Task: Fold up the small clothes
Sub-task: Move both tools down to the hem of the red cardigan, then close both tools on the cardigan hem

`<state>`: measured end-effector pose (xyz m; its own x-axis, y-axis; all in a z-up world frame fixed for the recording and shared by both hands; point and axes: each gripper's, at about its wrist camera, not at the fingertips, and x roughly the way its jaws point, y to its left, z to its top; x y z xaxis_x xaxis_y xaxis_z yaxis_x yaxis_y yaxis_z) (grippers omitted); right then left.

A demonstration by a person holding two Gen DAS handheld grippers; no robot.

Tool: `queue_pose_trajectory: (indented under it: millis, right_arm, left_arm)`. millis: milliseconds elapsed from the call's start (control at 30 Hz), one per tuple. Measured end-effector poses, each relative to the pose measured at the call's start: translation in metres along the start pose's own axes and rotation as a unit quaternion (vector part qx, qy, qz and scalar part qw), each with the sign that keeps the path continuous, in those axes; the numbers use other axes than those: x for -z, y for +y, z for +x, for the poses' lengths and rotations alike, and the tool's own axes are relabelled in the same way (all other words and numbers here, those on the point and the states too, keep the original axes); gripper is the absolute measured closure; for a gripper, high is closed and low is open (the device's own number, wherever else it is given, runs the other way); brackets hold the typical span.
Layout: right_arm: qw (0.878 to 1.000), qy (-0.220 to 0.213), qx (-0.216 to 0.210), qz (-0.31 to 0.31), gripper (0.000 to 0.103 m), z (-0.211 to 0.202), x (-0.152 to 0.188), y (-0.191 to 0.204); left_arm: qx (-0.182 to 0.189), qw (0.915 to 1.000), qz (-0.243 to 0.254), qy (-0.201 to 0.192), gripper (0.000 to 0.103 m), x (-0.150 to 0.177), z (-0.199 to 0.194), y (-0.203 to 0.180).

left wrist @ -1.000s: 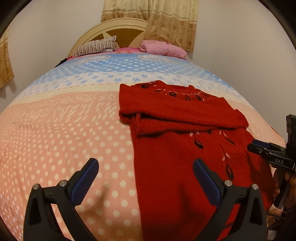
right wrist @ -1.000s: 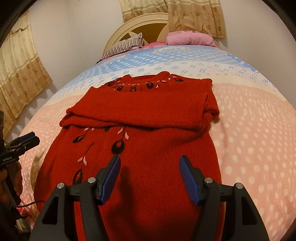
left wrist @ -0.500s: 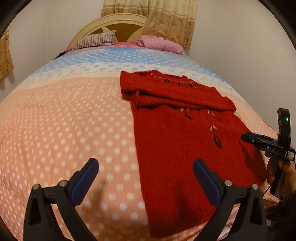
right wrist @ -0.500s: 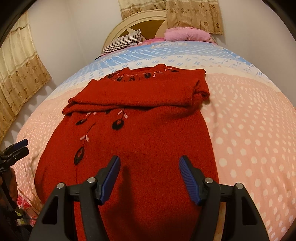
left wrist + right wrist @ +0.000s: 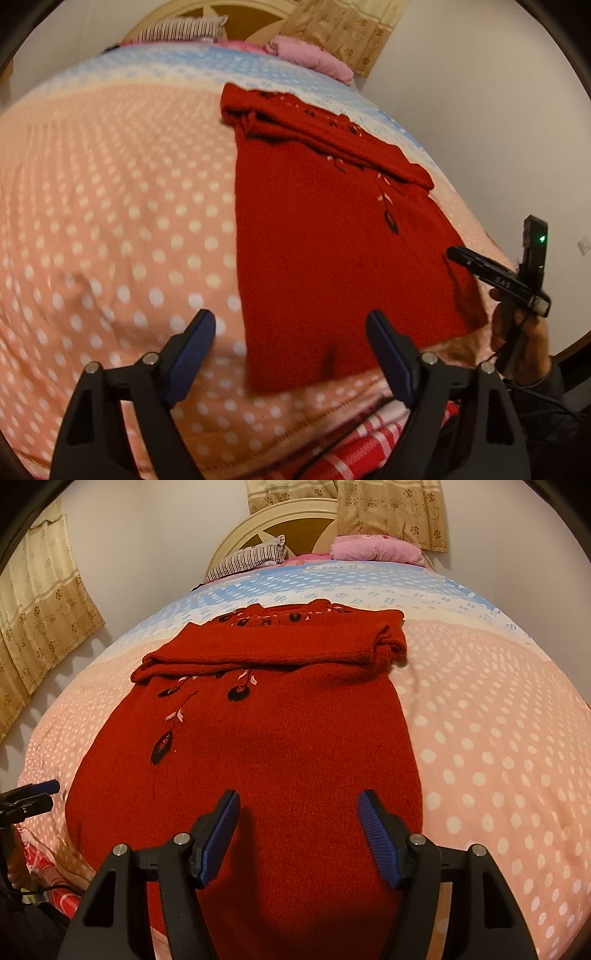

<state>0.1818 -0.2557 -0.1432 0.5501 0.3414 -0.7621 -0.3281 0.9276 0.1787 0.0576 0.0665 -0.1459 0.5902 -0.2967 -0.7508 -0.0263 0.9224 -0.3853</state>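
Both grippers have drawn back toward the foot of the bed since the earlier frames, so that the hem of the red knit sweater [image 5: 280, 746], formerly cut off by the frame edge, now lies in view of the left wrist camera. The sweater rests flat on the polka-dot bedspread [image 5: 498, 738], neck toward the headboard [image 5: 295, 520], with both sleeves folded across the chest in a thick band and the black-and-pink embroidered sprig showing below it. Its hem lies near the foot edge of the mattress.

The right gripper [image 5: 299, 834] hovers over the lower body of the garment, jaws wide and empty. The left gripper [image 5: 291, 354], likewise wide and empty, straddles the hem's left corner, one finger over bedspread, the other over knit.

Probable next step: pinch the two hem corners and carry them up to the sleeve band.

Risks:
- a bite taken too deep would gather bedspread with the knit, or only the top layer of the sweater;
- uneven lifting by the two grippers would skew the fold;
- dragging the heavy knit could pull the folded sleeves loose;
- the striped pillow [image 5: 247, 559] and pink pillow [image 5: 373, 550] lie well apart and pose no obstruction.
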Motion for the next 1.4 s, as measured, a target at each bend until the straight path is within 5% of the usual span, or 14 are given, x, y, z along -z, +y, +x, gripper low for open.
queue_pose_trajectory:
  millis: [400,633,800,867,1067,1100,1200,1400]
  right_arm:
    - [1.0,-0.005,0.0,0.0,0.035,-0.003,0.005,-0.002]
    - [1.0,-0.008,-0.002,0.0,0.034,-0.004,0.007,-0.002]
    - [1.0,-0.009,0.006,0.004,0.034,-0.008,0.007,-0.007]
    - [1.0,-0.01,0.006,0.01,0.034,-0.009,0.007,-0.011]
    - [1.0,-0.011,0.01,0.014,0.034,-0.014,0.007,-0.018]
    - [1.0,-0.01,0.011,0.015,0.034,-0.016,0.007,-0.02]
    - [0.999,-0.013,0.013,0.029,0.034,-0.032,0.009,-0.032]
    - [0.997,-0.006,0.008,0.075,0.034,-0.068,0.031,-0.07]
  left_arm:
    - [0.051,0.9941,-0.065,0.07,0.031,0.019,0.027,0.019]
    - [0.067,0.9947,-0.043,0.065,0.069,0.016,0.019,0.009]
    - [0.059,0.9972,-0.007,0.044,0.068,0.011,0.009,-0.001]
    - [0.047,0.9974,-0.025,0.047,0.055,0.011,0.014,0.008]
    - [0.105,0.9919,-0.063,0.031,0.049,0.011,0.016,0.026]
    - [0.109,0.9916,-0.063,0.029,0.052,0.012,0.016,0.027]
    - [0.122,0.991,-0.048,0.029,0.095,0.01,0.016,0.025]
    - [0.128,0.9909,-0.038,0.015,0.096,0.005,0.009,0.022]
